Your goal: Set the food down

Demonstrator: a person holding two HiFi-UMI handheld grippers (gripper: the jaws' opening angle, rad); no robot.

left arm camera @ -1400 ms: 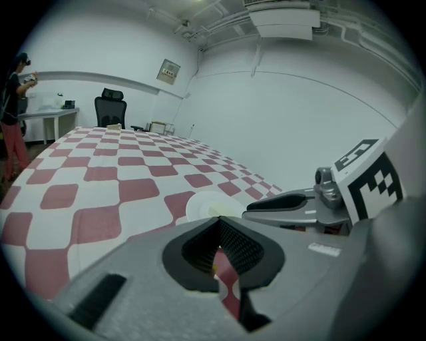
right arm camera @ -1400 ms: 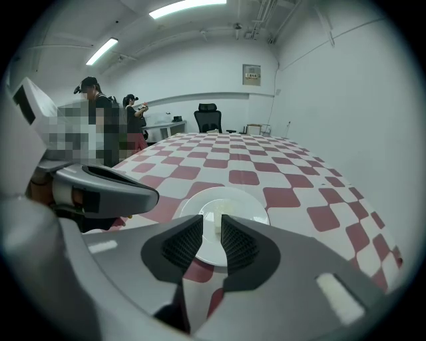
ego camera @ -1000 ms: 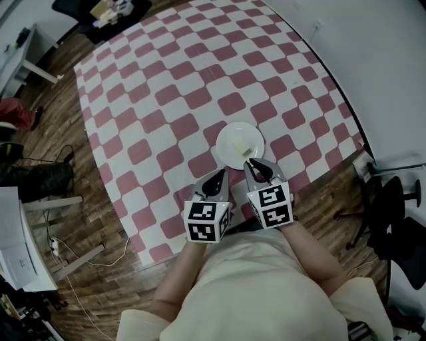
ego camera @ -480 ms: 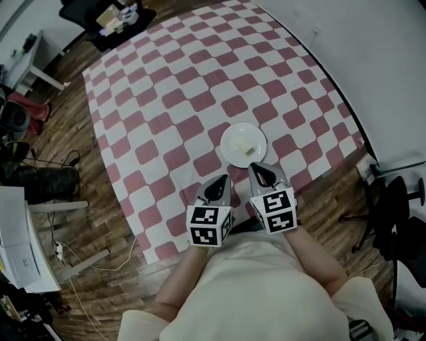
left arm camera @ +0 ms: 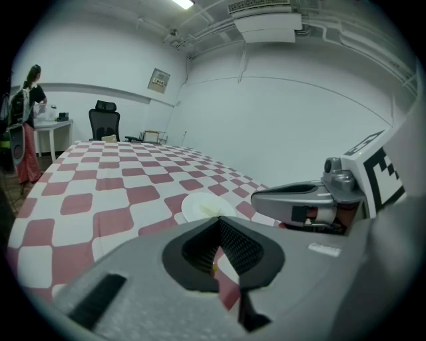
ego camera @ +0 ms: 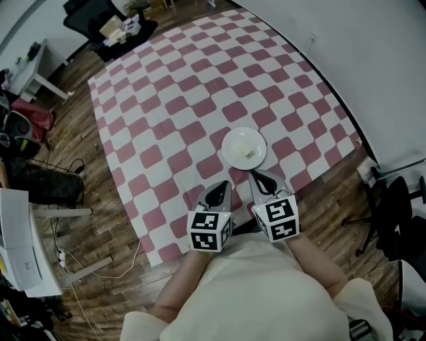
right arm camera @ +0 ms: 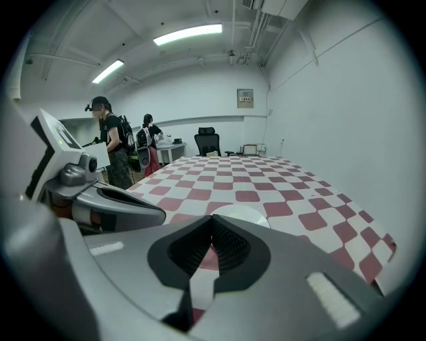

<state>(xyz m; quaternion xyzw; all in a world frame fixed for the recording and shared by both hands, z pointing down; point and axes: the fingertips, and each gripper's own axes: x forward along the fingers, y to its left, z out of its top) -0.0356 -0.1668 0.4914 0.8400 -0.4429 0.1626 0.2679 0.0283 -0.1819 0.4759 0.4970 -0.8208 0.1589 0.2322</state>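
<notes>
A small white plate (ego camera: 244, 148) rests on the red-and-white checked tablecloth (ego camera: 173, 126) near the table's front edge. On it lies a pale yellow piece of food (ego camera: 251, 152). My right gripper (ego camera: 261, 178) hangs just short of the plate's near rim, shut and with nothing in it. My left gripper (ego camera: 219, 191) is beside it to the left, also shut and empty. In the left gripper view the plate (left arm camera: 197, 205) lies just beyond the closed jaw tips, with the right gripper (left arm camera: 299, 200) alongside. The right gripper view shows the plate (right arm camera: 241, 215) past its meeting jaws.
A white wall (ego camera: 373, 66) runs close along the table's right side. A black office chair (ego camera: 106, 16) stands at the far end and another chair (ego camera: 396, 206) at the right. A white desk (ego camera: 20, 253) is at the left. People (right arm camera: 110, 150) stand beyond the table.
Both grippers have drawn back from the plate toward the person. The right gripper's tips have left the plate's edge; the food stays on the plate.
</notes>
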